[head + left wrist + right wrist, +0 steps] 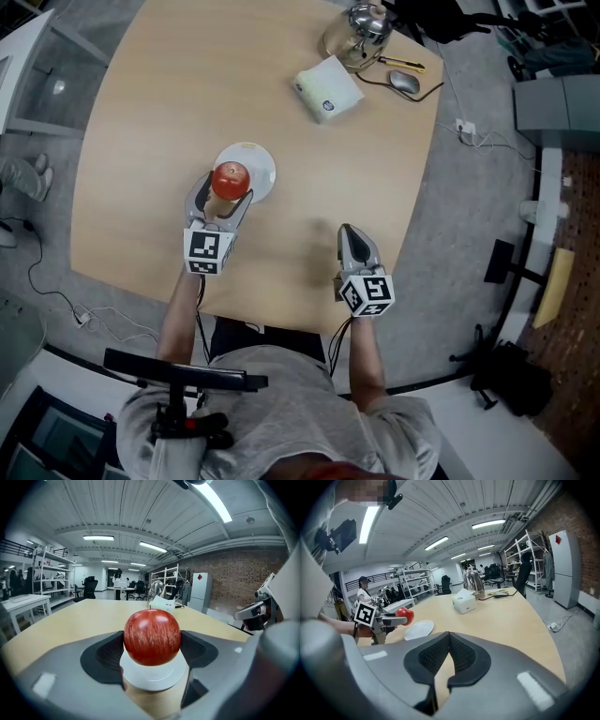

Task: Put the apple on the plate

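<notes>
The left gripper is clamping the apple just above the plate's near edge, while the right gripper is idling closed and empty.

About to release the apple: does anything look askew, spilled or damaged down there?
Nothing stands out. The left claw grips the apple squarely over the white plate, which lies flat on the table. The right claw is shut and empty; no spills.

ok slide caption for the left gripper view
Red apple clamped in the left gripper, white plate showing beneath it.
</notes>
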{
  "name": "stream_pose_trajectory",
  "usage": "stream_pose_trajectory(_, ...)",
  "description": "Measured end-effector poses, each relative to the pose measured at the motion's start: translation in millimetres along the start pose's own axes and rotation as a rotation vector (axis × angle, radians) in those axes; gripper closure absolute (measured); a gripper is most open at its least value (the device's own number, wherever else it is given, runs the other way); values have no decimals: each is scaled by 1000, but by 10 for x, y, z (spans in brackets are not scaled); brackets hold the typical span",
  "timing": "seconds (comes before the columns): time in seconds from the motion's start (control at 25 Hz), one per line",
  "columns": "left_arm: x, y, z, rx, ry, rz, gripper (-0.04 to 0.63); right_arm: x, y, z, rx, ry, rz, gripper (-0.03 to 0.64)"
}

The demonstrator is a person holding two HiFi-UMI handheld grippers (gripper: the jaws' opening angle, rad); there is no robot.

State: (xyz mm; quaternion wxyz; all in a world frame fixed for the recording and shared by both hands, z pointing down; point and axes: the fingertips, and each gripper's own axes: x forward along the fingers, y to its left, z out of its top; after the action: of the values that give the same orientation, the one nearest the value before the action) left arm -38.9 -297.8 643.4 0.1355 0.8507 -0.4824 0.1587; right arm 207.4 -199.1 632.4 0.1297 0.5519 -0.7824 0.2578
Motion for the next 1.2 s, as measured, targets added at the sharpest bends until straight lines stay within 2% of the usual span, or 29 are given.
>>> stream_pose_trajectory(0.36,188,-5,-190,39,46,4,196,49,-86,-67,14,11,-3,611)
stream_pose_trajectory(0.92,362,-25,-401,39,99,4,196,82,-189,-98,31,14,-10,611)
stream_pose_trajectory(1.2,371,-14,-403,40,98,14,196,84,-192,-98,35,12,-5,611)
